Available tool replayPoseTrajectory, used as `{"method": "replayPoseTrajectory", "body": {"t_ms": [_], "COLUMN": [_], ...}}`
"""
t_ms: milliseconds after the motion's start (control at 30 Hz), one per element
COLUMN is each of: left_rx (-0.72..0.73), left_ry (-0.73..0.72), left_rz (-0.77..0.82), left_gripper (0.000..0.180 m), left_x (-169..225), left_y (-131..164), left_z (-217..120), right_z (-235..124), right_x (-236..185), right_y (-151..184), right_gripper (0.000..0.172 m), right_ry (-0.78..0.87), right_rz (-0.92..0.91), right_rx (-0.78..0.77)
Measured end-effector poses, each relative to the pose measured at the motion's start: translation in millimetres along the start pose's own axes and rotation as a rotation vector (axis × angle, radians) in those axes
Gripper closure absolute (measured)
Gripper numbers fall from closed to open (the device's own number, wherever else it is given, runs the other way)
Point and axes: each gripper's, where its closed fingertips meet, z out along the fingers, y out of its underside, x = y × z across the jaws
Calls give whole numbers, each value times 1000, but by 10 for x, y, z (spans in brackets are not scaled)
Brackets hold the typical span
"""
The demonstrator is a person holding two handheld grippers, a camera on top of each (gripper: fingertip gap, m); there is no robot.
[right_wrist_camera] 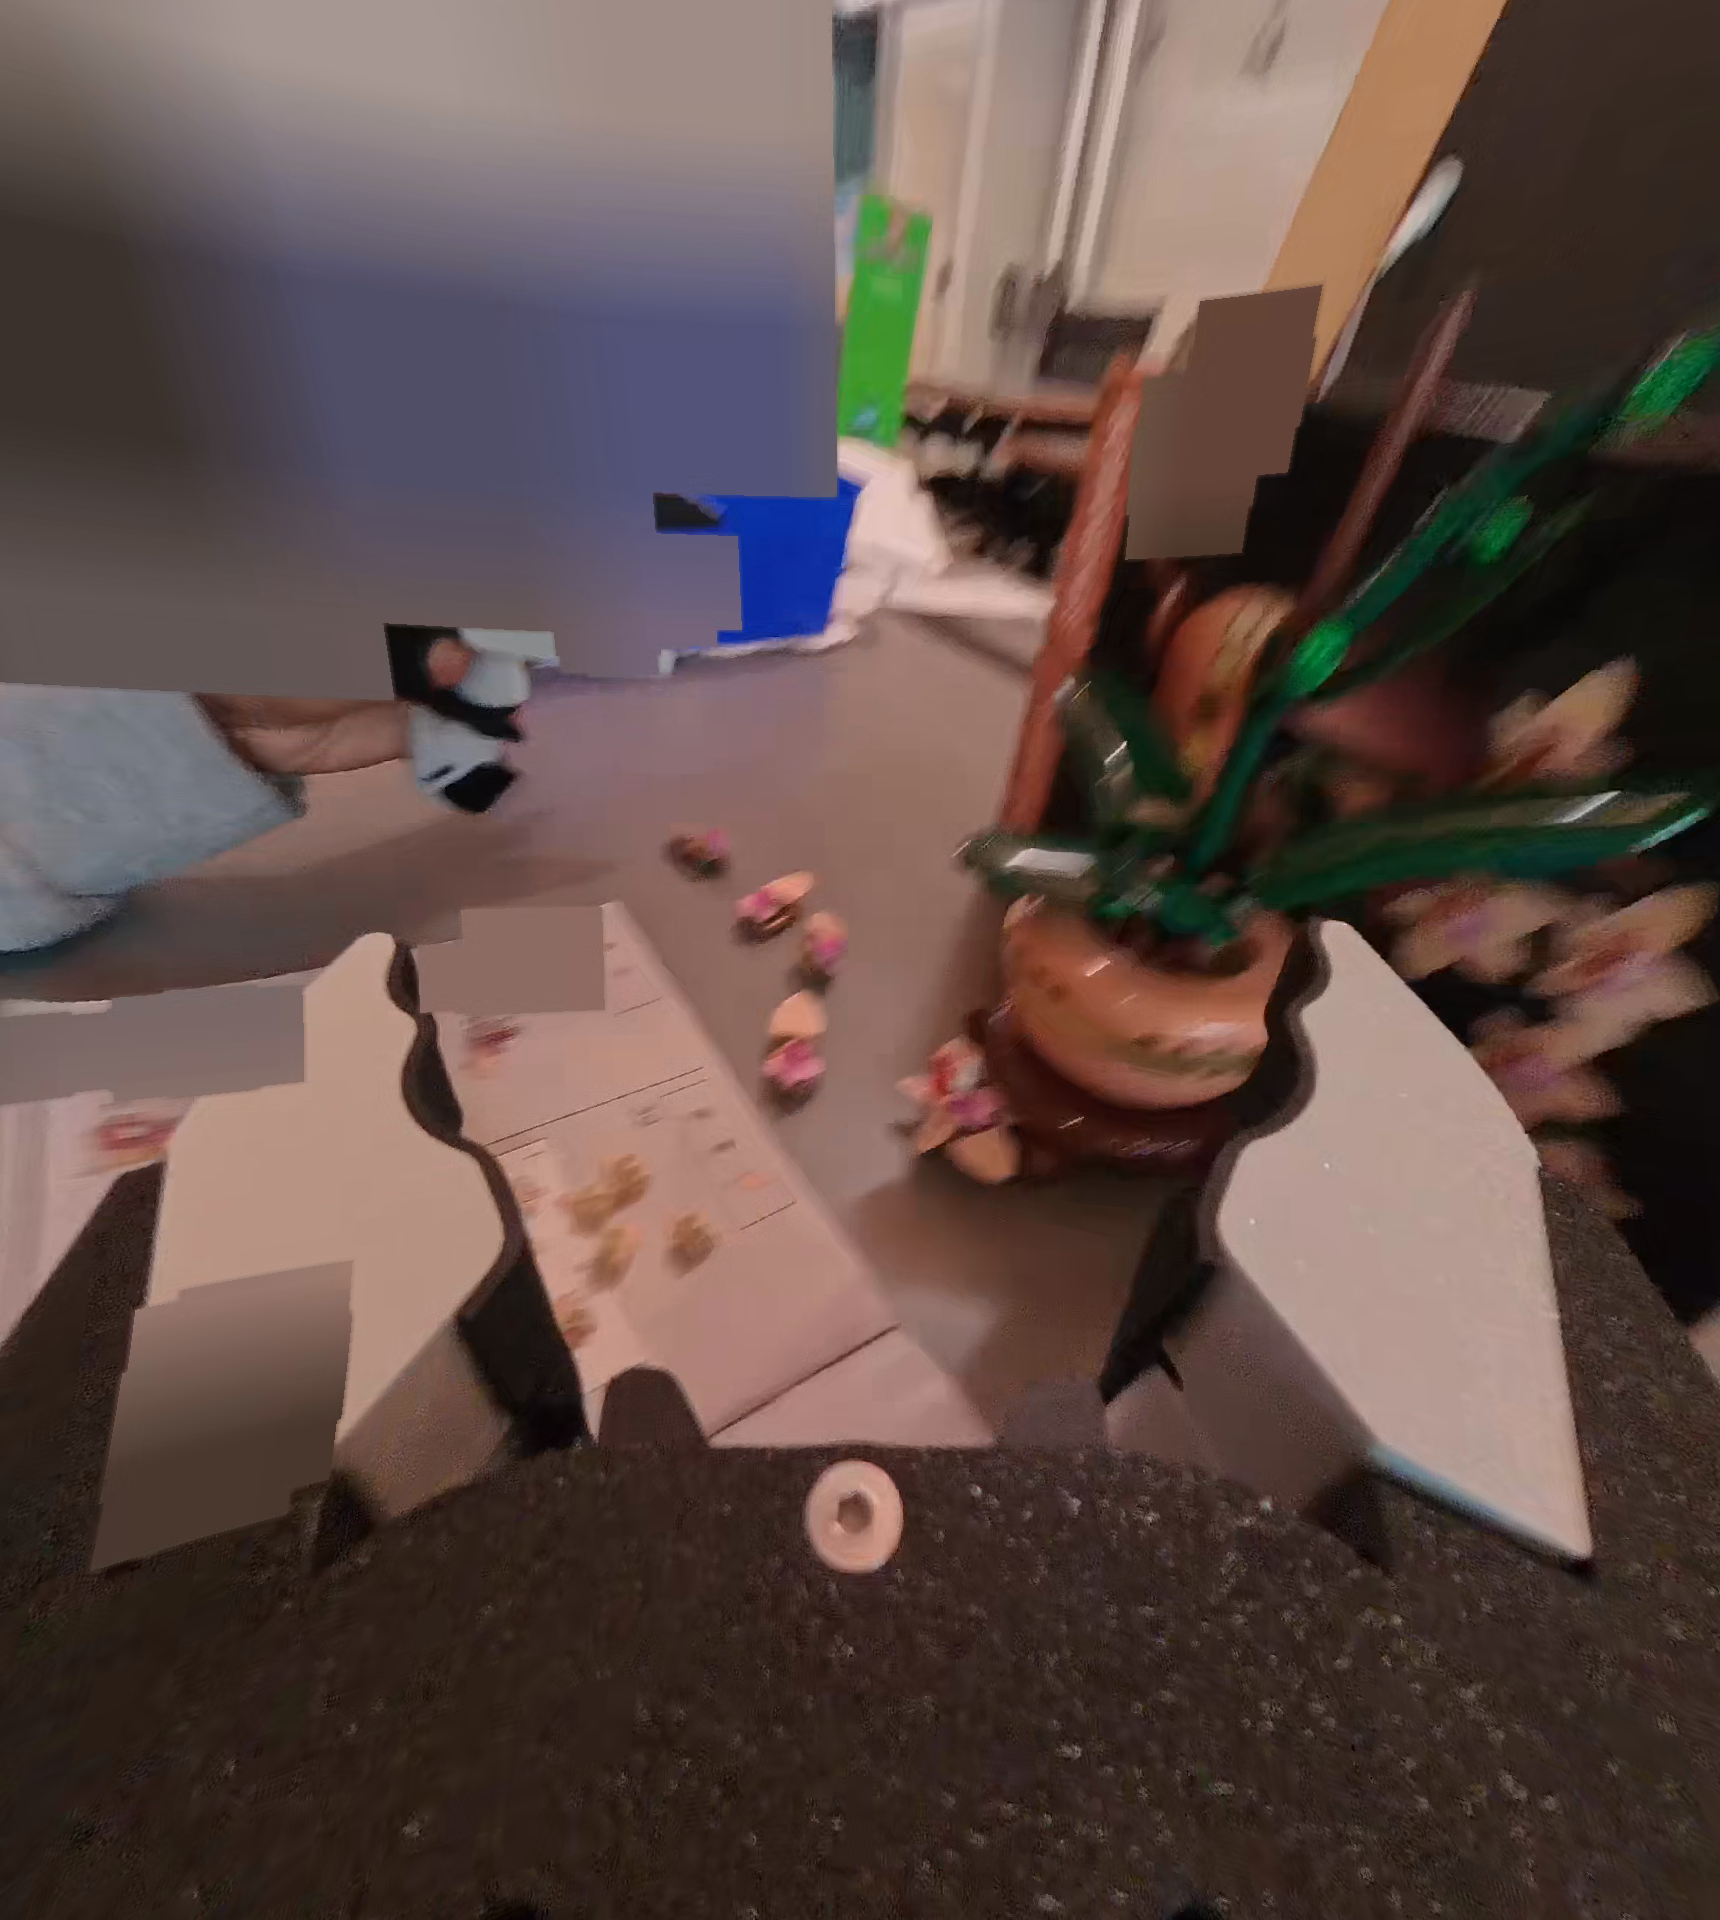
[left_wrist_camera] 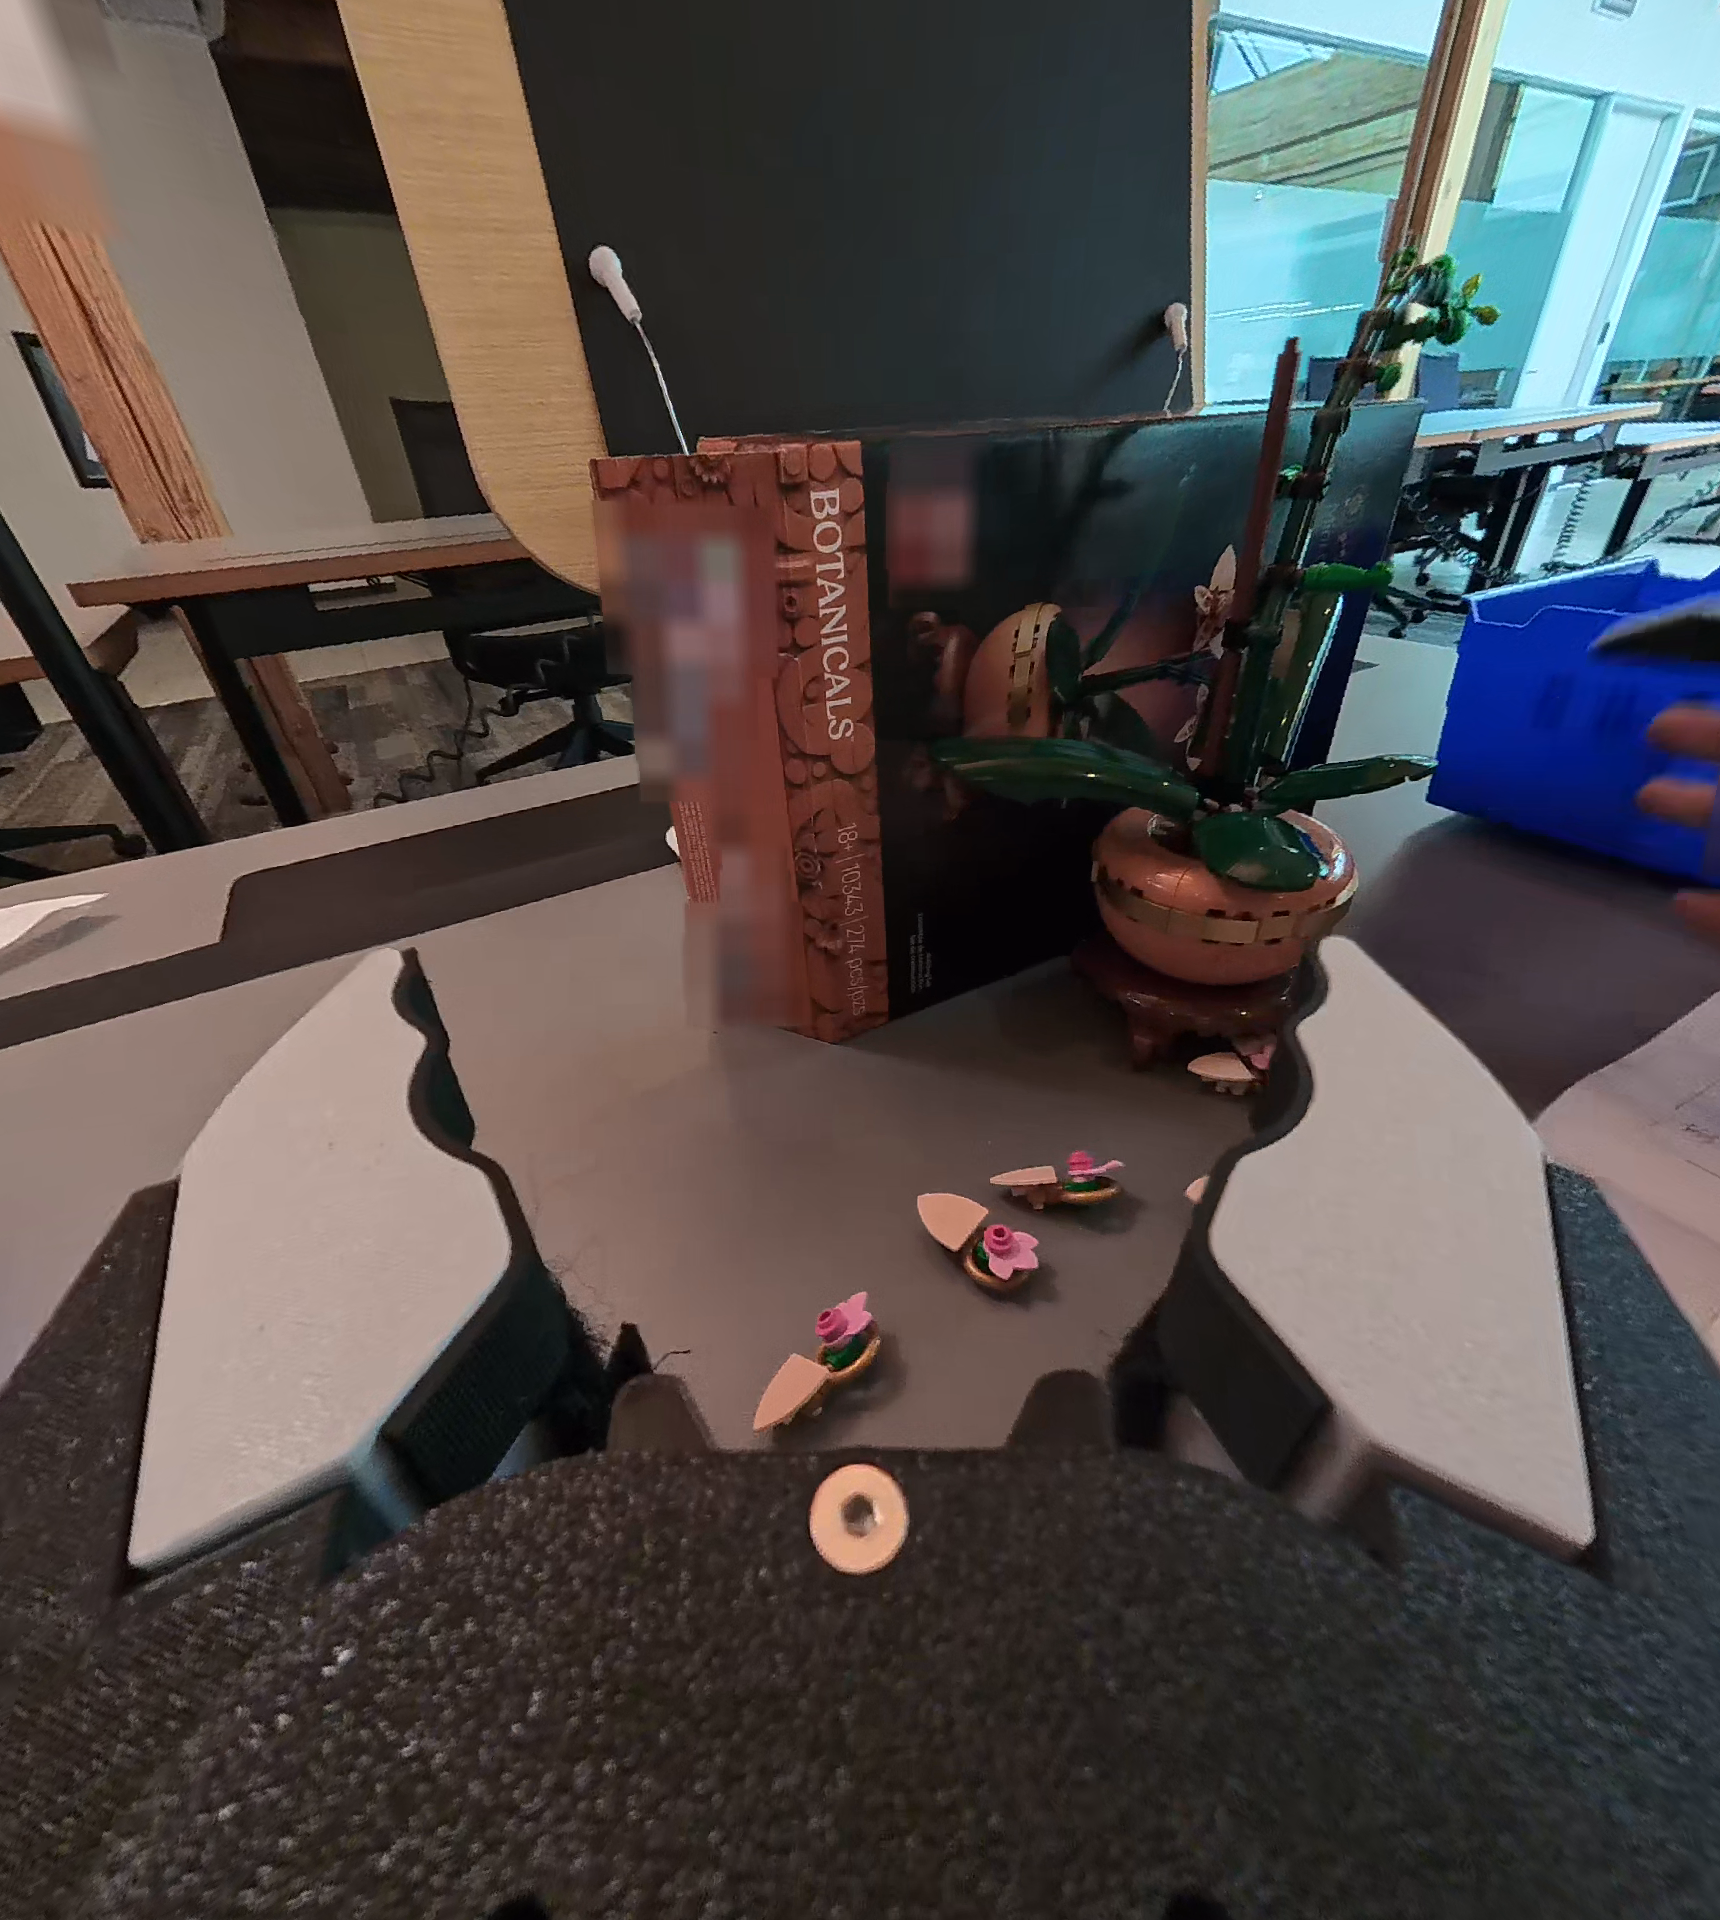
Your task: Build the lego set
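Grey table (left_wrist_camera: 627,1091): brick plant pot (left_wrist_camera: 1220,904), small pink flower pieces (left_wrist_camera: 1001,1247) in front of box (left_wrist_camera: 939,727). Left gripper (left_wrist_camera: 856,997) and right gripper (right_wrist_camera: 856,997): fingers wide apart, gripping nothing.

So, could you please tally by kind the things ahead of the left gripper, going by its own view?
Loose pink flower pieces: 3
Pale flower piece at the pot's foot: 1
Brick-built potted plant: 1
Printed box: 1
Blue bin: 1
Total: 7. One more sliver is too hidden to count.
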Motion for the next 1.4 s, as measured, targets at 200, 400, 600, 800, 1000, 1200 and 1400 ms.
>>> {"method": "replayPoseTrajectory", "body": {"t_ms": [200,400,600,800,1000,1200,1400], "left_rx": [-13,1,12,7,8,147,107], "left_ry": [-42,-42,-44,-40,-50,-151,-84], "left_rz": [109,77,68,77,41,-48,-80], "left_gripper": [34,34,34,35,48,144,178], "left_x": [-10,-32,-37,-27,-100,-389,-339], "left_y": [13,-8,-29,-19,-19,-226,-202], "left_z": [5,-7,-14,-11,-33,-243,-274], "right_z": [-395,-357,-433,-444,-267,-104,192], "right_x": [-37,174,312,447,197,-48,-506], "right_y": [-560,-407,-358,-230,-94,-51,50], "right_gripper": [111,106,137,172,135,172,139], "right_ry": [193,255,222,235,45,-45,-173], "right_rz": [-462,-302,-12,90,33,22,-103], "right_rx": [376,265,251,201,127,3,-348]}}
